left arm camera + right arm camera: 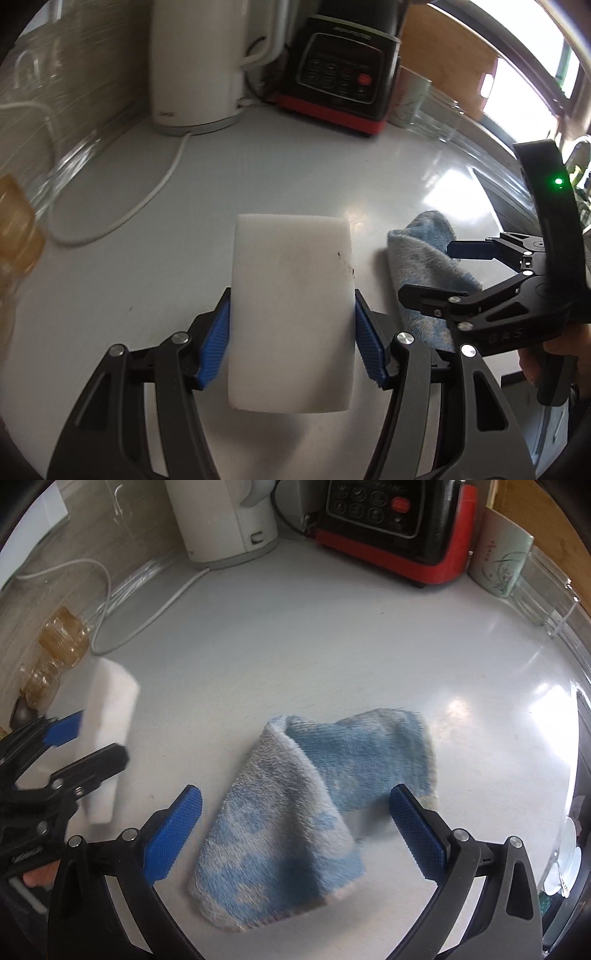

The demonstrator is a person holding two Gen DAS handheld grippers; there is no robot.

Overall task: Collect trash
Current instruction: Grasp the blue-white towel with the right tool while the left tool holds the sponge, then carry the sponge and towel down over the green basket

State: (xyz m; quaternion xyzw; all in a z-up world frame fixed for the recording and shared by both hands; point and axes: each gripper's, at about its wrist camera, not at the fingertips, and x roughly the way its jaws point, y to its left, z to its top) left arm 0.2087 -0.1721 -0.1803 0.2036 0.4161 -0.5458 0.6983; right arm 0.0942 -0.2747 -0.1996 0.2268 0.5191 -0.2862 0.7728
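My left gripper is shut on a white sponge block, its blue pads pressing both long sides, held over the grey counter. The sponge also shows in the right wrist view, with the left gripper around it. A folded blue and white cloth lies on the counter. My right gripper is open, one pad on each side of the cloth and just above it. In the left wrist view the right gripper is over the cloth.
A white kettle with a cord and a black and red appliance stand at the back. A mug and clear glass containers are at the back right. Amber glass jars are at the left.
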